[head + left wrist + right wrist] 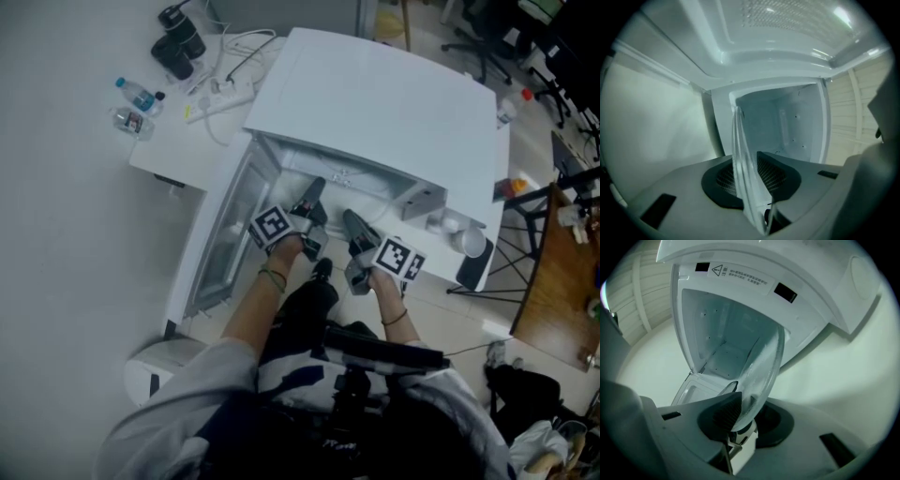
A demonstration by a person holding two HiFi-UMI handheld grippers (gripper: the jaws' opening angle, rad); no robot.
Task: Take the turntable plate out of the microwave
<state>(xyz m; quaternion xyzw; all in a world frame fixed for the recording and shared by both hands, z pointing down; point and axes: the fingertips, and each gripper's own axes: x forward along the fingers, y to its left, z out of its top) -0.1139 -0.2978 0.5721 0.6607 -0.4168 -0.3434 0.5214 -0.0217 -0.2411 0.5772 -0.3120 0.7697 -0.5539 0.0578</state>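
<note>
Pale floor (66,234), one microwave (375,94), one turntable plate (761,376), tight in right fingers (724,416), loose between left fingers (722,183)

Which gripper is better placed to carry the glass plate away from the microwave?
Probably right. The right gripper clamps the turntable plate, while the left gripper has its jaws apart around the rim.

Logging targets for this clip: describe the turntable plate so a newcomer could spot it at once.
Start at the white microwave on the white table, its door open. Just before its cavity, the right gripper pinches the turntable plate by its rim. It is the only clear glass disc; everything around it is opaque white or grey.
</note>
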